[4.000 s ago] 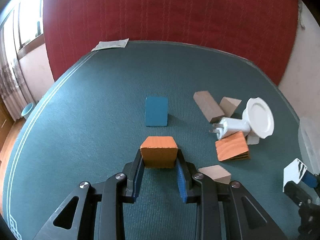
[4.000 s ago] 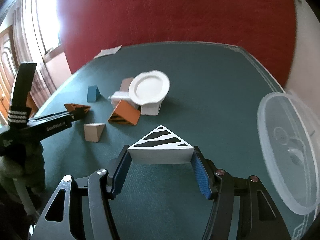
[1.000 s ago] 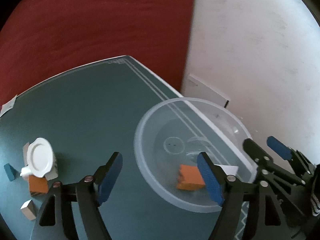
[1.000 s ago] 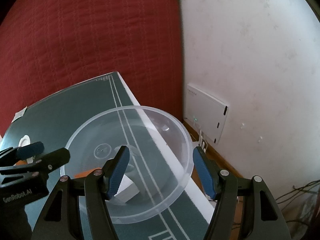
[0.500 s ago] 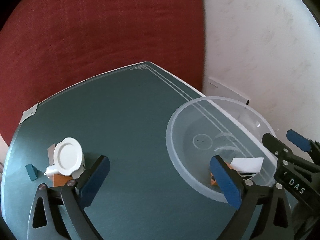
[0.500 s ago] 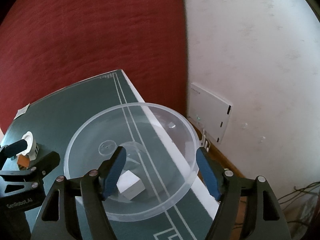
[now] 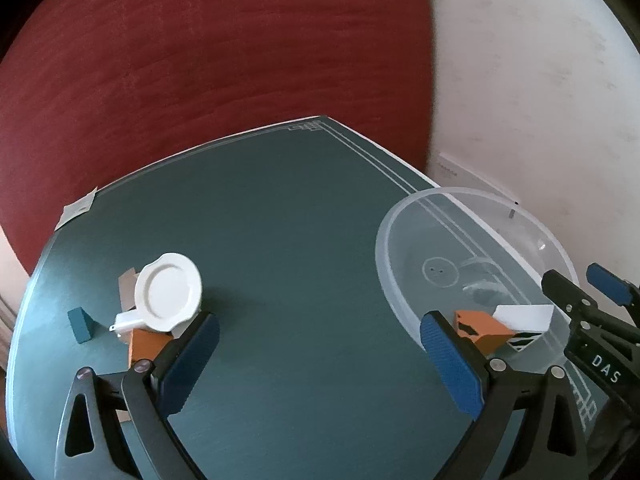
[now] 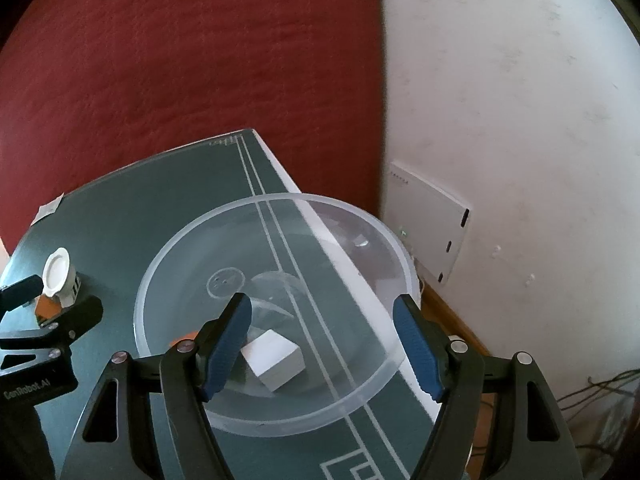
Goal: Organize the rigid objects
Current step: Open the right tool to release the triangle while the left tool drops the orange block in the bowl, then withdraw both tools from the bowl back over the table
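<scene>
At the right-hand edge of the dark green felt table (image 7: 280,240), close to its far corner, sits a wide clear plastic bowl (image 7: 404,312), part of it overhanging the edge by the white wall. Two pieces lie in the bowl, touching each other: an orange wooden block with black markings (image 7: 484,330) and a white wedge-shaped block with black stripes (image 7: 524,316).

The left gripper (image 7: 320,344) hangs above bare felt with its blue-padded jaws spread as wide as they go and nothing between them; its right-hand pad stands just in front of the bowl's near wall. They have been opening within the last second.

The right gripper (image 8: 322,344) is poised over the bowl with its jaws apart and gripping nothing. The white block (image 8: 274,354) rests on the bowl's floor below and between the pads, touched by neither. These jaws have just been opening too.

Toward the left edge of the table lies a small cluster: a white round plate (image 7: 168,292) tipped up on its rim, a white plug-like plastic piece (image 7: 128,322) just below it, a pale wooden block (image 7: 126,284) behind it, and another orange block (image 7: 146,344) partly hidden by the left gripper's finger. A small blue block (image 7: 82,324) stands a little apart, nearer the left edge. A slip of white paper (image 7: 78,210) lies at the far left corner, against the red quilted backdrop (image 7: 200,60).
</scene>
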